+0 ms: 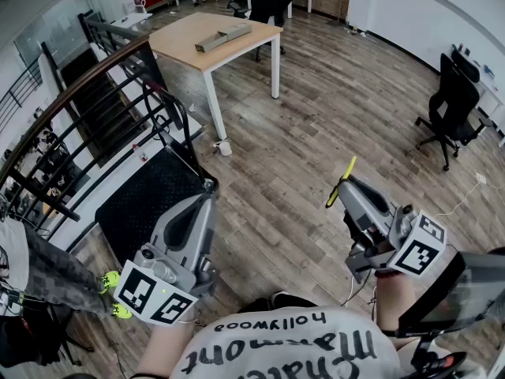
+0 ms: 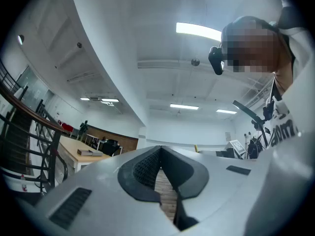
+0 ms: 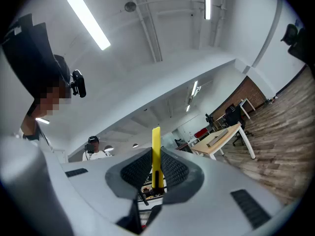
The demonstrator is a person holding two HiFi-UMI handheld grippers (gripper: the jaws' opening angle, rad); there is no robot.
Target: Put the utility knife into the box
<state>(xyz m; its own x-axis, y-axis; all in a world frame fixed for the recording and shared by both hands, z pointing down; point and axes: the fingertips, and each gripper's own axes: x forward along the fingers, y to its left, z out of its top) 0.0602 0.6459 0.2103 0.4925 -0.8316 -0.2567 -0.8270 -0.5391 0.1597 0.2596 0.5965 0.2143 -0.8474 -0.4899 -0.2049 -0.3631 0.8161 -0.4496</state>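
At the far left of the head view, a dark stair railing (image 1: 95, 85) bounds the wooden floor (image 1: 316, 117), and a bystander's neon-yellow shoe (image 1: 110, 279) is seen beside it. A black mat (image 1: 146, 200) is laid just inside the railing. The left gripper (image 1: 209, 186) is held over the mat's right edge. In the left gripper view its 2 jaws (image 2: 160, 151) are seen pressed together at the tips, with nothing between them.

Well ahead stands a light wooden table (image 1: 189, 34), and the long cardboard box (image 1: 223, 36) lies on it. Open floor is left between the grippers and the table, save for a small white object (image 1: 225, 147) by the near table leg.

To the right, the right gripper (image 1: 351, 189) is raised over bare floor, and the yellow utility knife (image 1: 341, 181) is pinched between its 2 jaws, projecting beyond the tips. A black office chair (image 1: 454, 105) stands near the right wall.

The pinch is shown plainly only in the right gripper view: the utility knife (image 3: 156, 154) stands upright between the ribbed pads (image 3: 135, 168). A second person (image 3: 93, 149) appears there alone. The box (image 3: 216, 139) is also seen far off, at the right.
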